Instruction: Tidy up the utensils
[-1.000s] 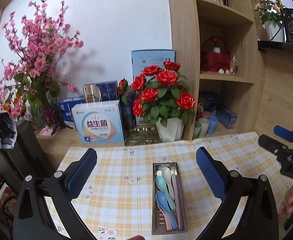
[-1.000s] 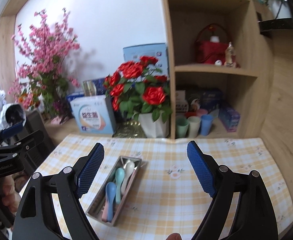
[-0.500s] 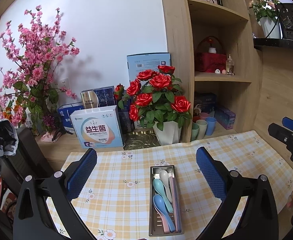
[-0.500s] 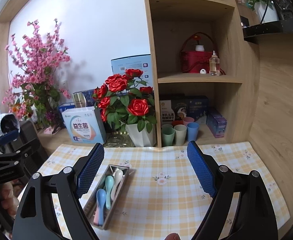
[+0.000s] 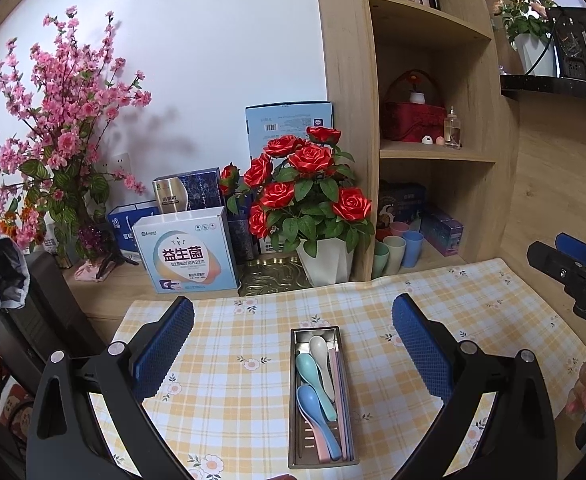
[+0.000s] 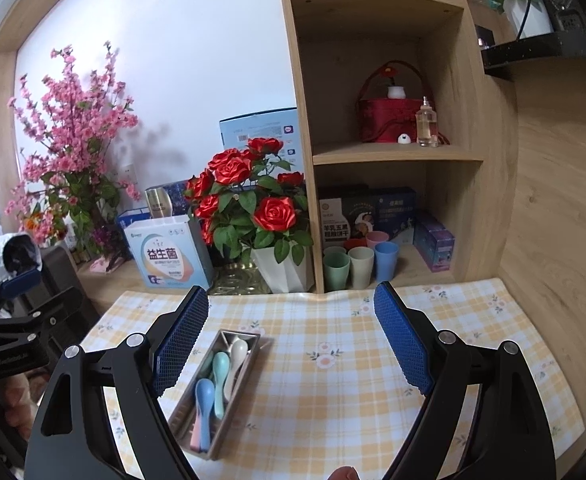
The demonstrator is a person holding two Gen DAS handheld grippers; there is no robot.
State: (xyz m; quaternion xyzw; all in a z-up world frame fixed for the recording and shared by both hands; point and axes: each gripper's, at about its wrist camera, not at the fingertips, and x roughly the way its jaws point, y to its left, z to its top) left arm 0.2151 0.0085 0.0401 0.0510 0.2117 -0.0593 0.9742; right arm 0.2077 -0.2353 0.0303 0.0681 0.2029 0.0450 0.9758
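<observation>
Nearest the cameras, the left gripper (image 5: 293, 344) has its fingers spread wide and empty, framing the metal tray (image 5: 321, 458) that lies lengthwise between them on the checked cloth (image 5: 229, 344) covering the worktop. The right gripper (image 6: 291, 336) is equally wide open and holds nothing; from its view the tray (image 6: 249, 364) sits off to its left, close by the left finger.

Inside the tray lie the utensils: a blue spoon (image 5: 313, 408) nearest, a green spoon (image 5: 309, 372) overlapping it, a white spoon (image 5: 319, 354) farthest, with a pink handle (image 5: 320, 446) beneath them and thin chopsticks (image 5: 339, 392) along the right wall. The spoons look like light, stiff, smooth plastic, probably slippery between the pads; the slim handle seems the surer place to pinch than the rounded bowl. The chopsticks would likely roll, so a grip near mid-length looks best. The tray itself seems rigid, thin-walled steel, liable to slide on the cloth.

Beyond the cloth stand a pot of red roses (image 5: 305, 192), boxes, pastel cups (image 6: 359, 264) on the lowest shelf, and a pink blossom arrangement (image 5: 57, 136) against the wall.
</observation>
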